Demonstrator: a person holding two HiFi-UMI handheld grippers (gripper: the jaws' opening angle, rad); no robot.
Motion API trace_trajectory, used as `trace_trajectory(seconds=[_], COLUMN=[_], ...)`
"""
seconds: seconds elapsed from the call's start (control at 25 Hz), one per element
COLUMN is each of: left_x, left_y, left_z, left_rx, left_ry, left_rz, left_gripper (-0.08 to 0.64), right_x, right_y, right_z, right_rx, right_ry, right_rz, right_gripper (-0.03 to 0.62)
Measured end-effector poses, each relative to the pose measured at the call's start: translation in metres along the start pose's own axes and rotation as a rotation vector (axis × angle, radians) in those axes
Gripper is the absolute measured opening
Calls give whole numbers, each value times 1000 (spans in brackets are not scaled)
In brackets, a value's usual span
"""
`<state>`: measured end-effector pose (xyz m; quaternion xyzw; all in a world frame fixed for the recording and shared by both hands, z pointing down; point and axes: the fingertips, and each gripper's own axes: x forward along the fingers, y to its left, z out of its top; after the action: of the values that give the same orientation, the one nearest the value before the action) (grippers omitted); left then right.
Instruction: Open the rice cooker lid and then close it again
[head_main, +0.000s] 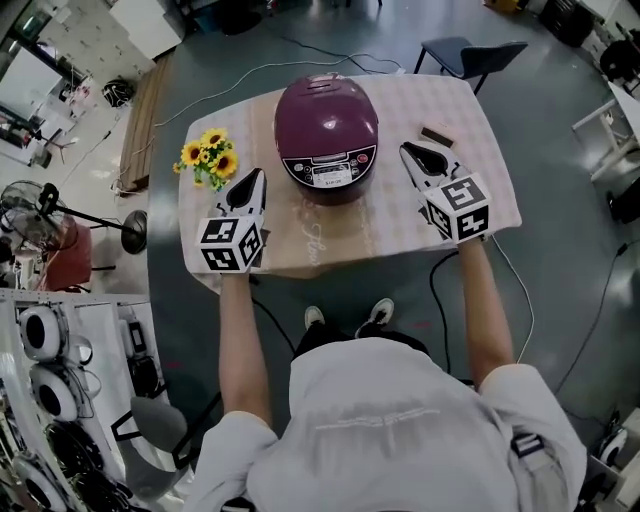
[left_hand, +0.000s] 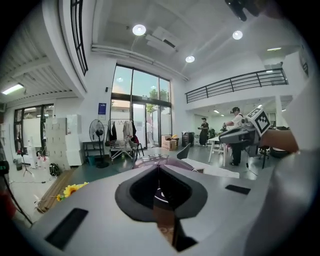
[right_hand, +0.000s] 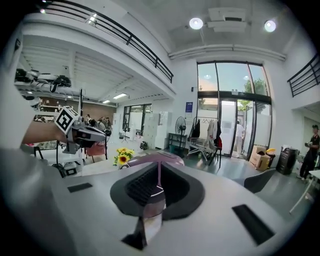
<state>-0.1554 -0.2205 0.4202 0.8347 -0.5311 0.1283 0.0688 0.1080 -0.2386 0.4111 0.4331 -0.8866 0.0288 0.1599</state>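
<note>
A purple rice cooker with its lid down stands at the middle of the table, its control panel toward me. My left gripper hovers just left of the cooker, jaws together with nothing between them. My right gripper hovers just right of it, also shut and empty. Neither touches the cooker. In the left gripper view the closed left gripper points over the cooker's top, with the right gripper beyond. In the right gripper view the closed right gripper points past the cooker.
A bunch of sunflowers lies on the table's left side. A small brown object sits at the back right. A dark chair stands behind the table, a floor fan far left. Cables run across the floor.
</note>
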Motion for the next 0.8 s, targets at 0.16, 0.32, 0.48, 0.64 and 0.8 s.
trace_trajectory(seconds=[0.16, 0.32, 0.48, 0.64, 0.8], left_x=[-23, -55, -93, -128, -157], left_y=[-4, -3, -1, -2, -6], left_z=[16, 31, 40, 44, 48], left_rx=[66, 102, 137, 165, 175], left_ry=[-41, -88, -121, -147, -181], left_rz=[-15, -30, -52, -74, -106], left_gripper=[18, 18, 18, 18, 18], right_x=[-27, -53, -78, -99, -117], right_y=[23, 55, 94, 130, 158], right_z=[17, 34, 48, 58, 67], right_rx=[-24, -39, -57, -71, -93], right_ry=[-30, -64, -92, -104, -112], right_rz=[-33, -80, -131, -175, -209], right_gripper=[30, 28, 26, 26, 26])
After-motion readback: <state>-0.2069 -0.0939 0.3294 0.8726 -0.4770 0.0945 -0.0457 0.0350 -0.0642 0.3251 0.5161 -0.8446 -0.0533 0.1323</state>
